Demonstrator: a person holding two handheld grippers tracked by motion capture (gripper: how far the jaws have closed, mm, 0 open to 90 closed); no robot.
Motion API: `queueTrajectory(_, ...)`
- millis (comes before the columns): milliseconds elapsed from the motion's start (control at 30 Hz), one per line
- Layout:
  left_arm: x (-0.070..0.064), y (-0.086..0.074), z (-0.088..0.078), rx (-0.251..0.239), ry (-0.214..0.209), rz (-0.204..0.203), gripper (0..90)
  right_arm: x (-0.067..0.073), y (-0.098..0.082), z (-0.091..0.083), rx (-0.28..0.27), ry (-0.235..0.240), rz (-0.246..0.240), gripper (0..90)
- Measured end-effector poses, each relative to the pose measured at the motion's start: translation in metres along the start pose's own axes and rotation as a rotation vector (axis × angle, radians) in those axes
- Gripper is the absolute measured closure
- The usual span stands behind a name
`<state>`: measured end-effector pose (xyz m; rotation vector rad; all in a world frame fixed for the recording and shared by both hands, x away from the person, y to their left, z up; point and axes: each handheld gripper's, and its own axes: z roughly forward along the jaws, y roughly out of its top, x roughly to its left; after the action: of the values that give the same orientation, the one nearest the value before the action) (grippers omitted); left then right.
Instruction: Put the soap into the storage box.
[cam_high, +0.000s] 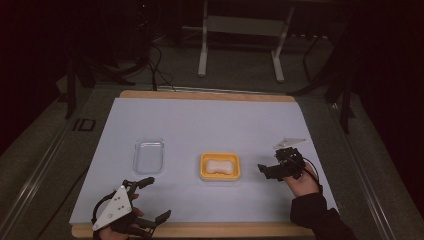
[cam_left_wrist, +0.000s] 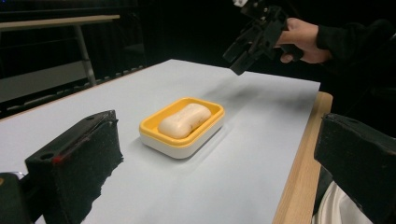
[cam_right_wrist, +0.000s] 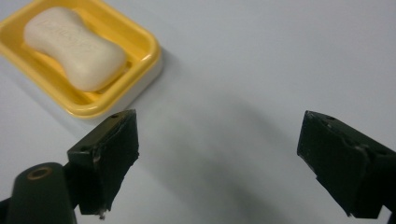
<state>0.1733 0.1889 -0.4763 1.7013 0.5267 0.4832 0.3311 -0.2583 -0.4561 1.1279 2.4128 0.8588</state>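
A yellow soap dish (cam_high: 202, 170) sits mid-table with a white bar of soap (cam_high: 220, 166) lying in it. My right gripper (cam_high: 266, 171) hovers just right of the dish, held by a hand, jaws open and pointing toward it. In the right gripper view the gripper (cam_right_wrist: 224, 149) is open over bare table, with the dish (cam_right_wrist: 142, 44) and soap (cam_right_wrist: 72, 46) at upper left. My left gripper (cam_high: 156, 200) rests open at the table's near left edge. In the left gripper view the gripper (cam_left_wrist: 219, 147) faces the dish (cam_left_wrist: 152, 135), the soap (cam_left_wrist: 183, 120) and the right gripper (cam_left_wrist: 247, 46) beyond.
A clear plastic lid or tray (cam_high: 148, 155) lies left of the dish. The white sheet (cam_high: 210, 120) covers a wooden tabletop whose edge (cam_high: 200, 230) shows at the front. A metal table frame (cam_high: 240, 30) stands on the floor behind.
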Motion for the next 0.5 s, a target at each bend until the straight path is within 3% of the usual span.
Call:
queueTrajectory(267, 0.000, 0.000, 0.001, 0.003, 0.000, -0.002, 0.8, -0.002, -0.015, -0.011, -0.018, -0.014, 0.033, 12.4)
queueTrajectory(500, 0.000, 0.000, 0.000, 0.002, -0.001, -0.002, 0.8, -0.001, -0.026, -0.019, -0.030, -0.040, 0.022, 12.0)
